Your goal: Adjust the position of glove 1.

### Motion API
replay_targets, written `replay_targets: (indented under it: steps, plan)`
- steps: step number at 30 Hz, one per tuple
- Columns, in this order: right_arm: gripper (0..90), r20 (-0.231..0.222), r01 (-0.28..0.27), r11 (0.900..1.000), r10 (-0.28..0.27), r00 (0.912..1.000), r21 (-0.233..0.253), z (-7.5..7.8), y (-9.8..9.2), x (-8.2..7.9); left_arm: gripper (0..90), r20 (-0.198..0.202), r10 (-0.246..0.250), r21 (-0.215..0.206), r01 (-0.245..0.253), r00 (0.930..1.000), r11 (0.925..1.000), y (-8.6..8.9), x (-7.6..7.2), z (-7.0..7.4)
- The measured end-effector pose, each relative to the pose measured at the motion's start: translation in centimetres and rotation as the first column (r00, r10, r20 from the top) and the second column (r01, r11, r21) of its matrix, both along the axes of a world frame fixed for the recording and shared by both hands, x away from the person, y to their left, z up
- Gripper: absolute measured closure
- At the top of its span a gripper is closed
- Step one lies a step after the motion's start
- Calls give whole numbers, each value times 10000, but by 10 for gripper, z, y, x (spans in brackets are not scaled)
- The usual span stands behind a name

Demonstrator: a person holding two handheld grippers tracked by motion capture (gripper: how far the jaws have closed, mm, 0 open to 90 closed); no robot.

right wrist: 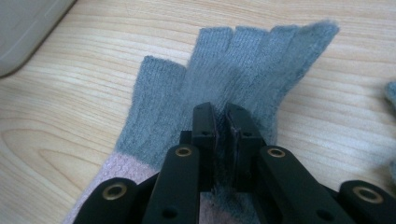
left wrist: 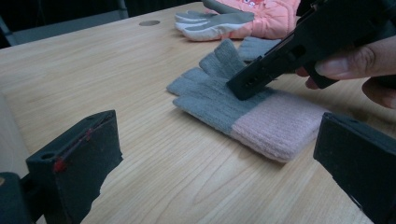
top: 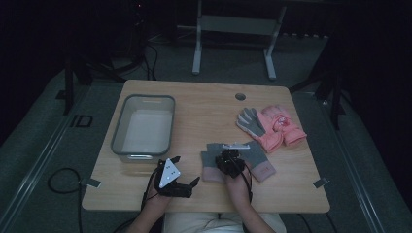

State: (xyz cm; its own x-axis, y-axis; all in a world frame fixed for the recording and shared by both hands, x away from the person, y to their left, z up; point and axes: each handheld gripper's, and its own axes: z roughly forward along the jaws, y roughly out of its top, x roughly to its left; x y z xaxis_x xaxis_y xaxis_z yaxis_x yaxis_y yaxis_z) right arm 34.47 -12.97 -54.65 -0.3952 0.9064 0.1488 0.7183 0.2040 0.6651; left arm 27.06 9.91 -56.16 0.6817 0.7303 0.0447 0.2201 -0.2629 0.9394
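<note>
On the wooden table (top: 204, 116), the right gripper (right wrist: 223, 116) is pinching the grey-and-pink glove (right wrist: 224, 74) mid-palm, fingers pointing away; the left gripper (top: 187, 171) is waiting beside, jaws apart.

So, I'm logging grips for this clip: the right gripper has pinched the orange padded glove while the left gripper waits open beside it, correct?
Not quite. The right gripper is shut on the grey and pink knit glove, as the right gripper view shows; the orange padded glove lies farther back on the table, untouched. The left gripper does wait open beside it.
</note>
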Motion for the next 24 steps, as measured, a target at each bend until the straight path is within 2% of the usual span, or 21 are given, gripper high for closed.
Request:
replay_targets:
  steps: [2,5,8,10,12,14,17,19,20,21,23,24]
  plan:
    - [800,-10,8,10000,-8,10000,10,0,0,1,3,21,10,-3,-10,10000,10000,0,0,0]
    - [706,102,-91,9998,93,9999,-172,4,0,1,3,22,-9,2,9,10000,10000,0,0,0]
    - [644,367,-499,9981,513,9980,-374,12,-4,1,3,29,-33,8,33,10000,10000,0,0,0]
    - [624,462,-1160,9929,1172,9920,-275,20,-11,4,3,13,-66,22,66,10000,10000,0,0,0]
    - [616,822,-1548,9857,1601,9837,-673,29,-22,6,3,11,-74,13,74,10000,10000,0,0,0]
    - [618,1085,-1877,9790,1958,9746,-801,36,-36,9,3,5,-82,-3,82,10000,10000,0,0,0]
    - [634,1471,-2514,9608,2671,9524,-1172,46,-61,13,3,22,-68,-16,68,10000,10000,0,-1,0]
    - [637,1529,-3027,9475,3159,9364,-1033,50,-80,18,3,50,-74,6,74,10000,10000,-1,-1,0]
    - [646,1657,-2981,9450,3181,9335,-1347,51,-89,20,3,56,-65,11,65,10000,10000,-1,-1,0]
    - [653,1600,-3135,9369,3370,9278,-1549,52,-98,22,3,68,-61,27,61,10000,10000,-1,-1,0]
    - [657,1539,-3283,9332,3492,9243,-1458,51,-116,26,3,120,-67,82,66,9999,9999,-1,-2,0]
    - [661,1461,-3423,9273,3635,9201,-1516,50,-124,28,3,139,-49,118,47,9999,9999,-2,-2,0]
